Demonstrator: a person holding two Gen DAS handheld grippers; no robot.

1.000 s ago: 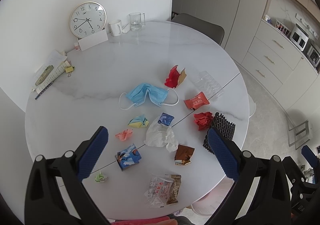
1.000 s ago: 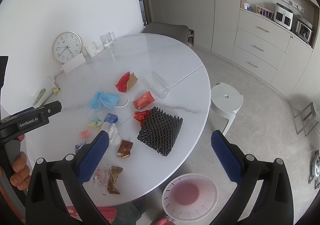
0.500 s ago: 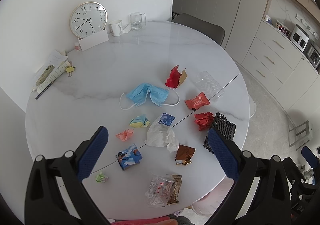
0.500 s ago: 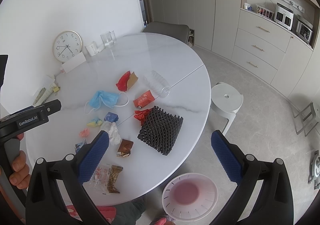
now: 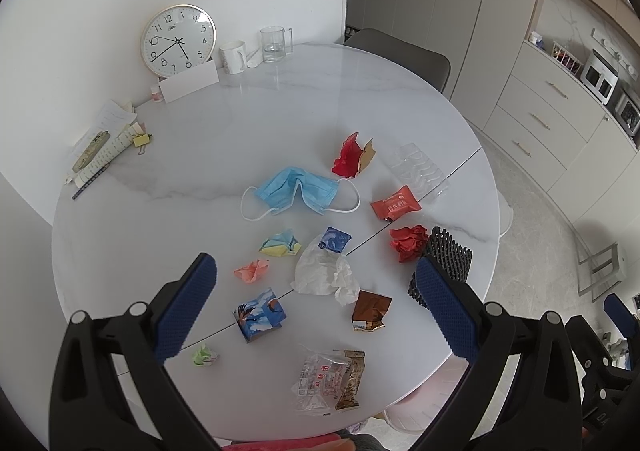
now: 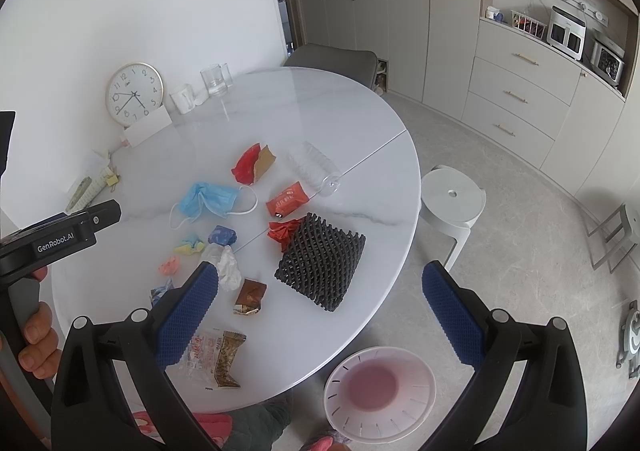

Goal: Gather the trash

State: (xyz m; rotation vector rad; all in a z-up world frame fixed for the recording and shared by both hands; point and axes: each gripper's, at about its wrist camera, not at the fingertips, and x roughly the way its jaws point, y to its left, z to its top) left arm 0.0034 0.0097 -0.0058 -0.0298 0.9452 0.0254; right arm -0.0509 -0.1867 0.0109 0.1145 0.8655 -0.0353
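- Our left gripper (image 5: 316,291) hovers over the round table (image 5: 248,139), jaws spread wide, nothing btwn them.
- Our right gripper (image 6: 320,299) also wide open, empty, above table edge.
- Trash scattered on near half of table: blue mask (image 5: 298,191), white tissue (image 5: 324,271), black foam net (image 6: 320,263), red wrapper (image 6: 287,199), clear snack bags (image 5: 332,375) nearest us.
- Pink bin (image 6: 380,391) on floor just beside table edge, below right gripper.
- Clock (image 5: 178,39) & mugs at far side.
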